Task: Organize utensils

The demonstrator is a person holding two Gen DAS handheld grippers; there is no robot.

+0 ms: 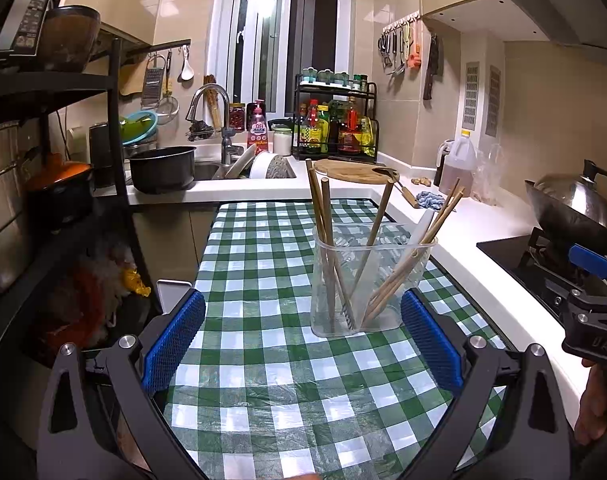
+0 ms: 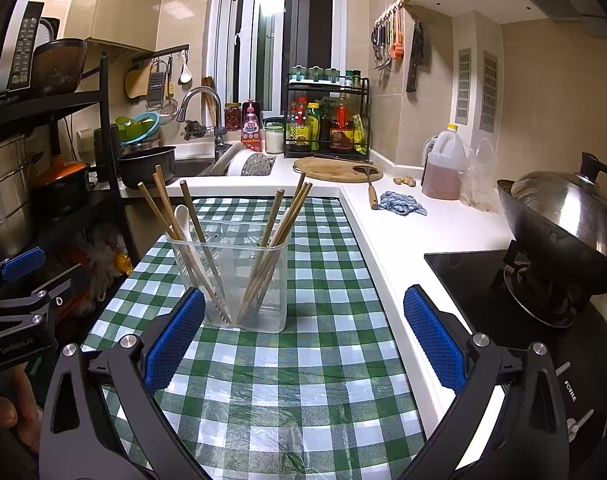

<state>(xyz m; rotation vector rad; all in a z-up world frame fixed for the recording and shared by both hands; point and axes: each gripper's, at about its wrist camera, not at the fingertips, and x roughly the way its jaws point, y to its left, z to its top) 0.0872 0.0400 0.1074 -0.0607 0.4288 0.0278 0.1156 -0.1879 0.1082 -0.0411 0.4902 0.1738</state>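
**Both grippers spread wide before the utensil holder**

The left gripper [image 1: 303,344] has its blue-padded fingers [image 1: 175,340] far apart; nothing sits between them and they touch nothing, hanging above the green checked cloth [image 1: 255,360] that covers the counter [image 1: 475,232]. The right gripper [image 2: 303,340] stands the same way, fingers [image 2: 433,338] spread wide and holding nothing. The clear plastic holder [image 1: 367,284] stands upright on the cloth, just beyond the fingertips of each gripper. Inside it lean wooden chopsticks [image 1: 327,232], fanned to both sides, together with a white spoon [image 2: 183,220].

The left wrist view places the holder right of centre, close to the right-hand pad, and catches the right gripper's body at the frame's right edge, with the person's hand [image 1: 599,400] on its grip. It also shows a white tray edge [image 1: 171,292] beside the left pad. The right wrist view places the holder left of centre, near the left-hand pad, shows the spoon's bowl plainly, and takes in more of the hob [image 2: 483,280] and the wok [image 2: 559,216] on it. The left gripper's body appears at its left edge.
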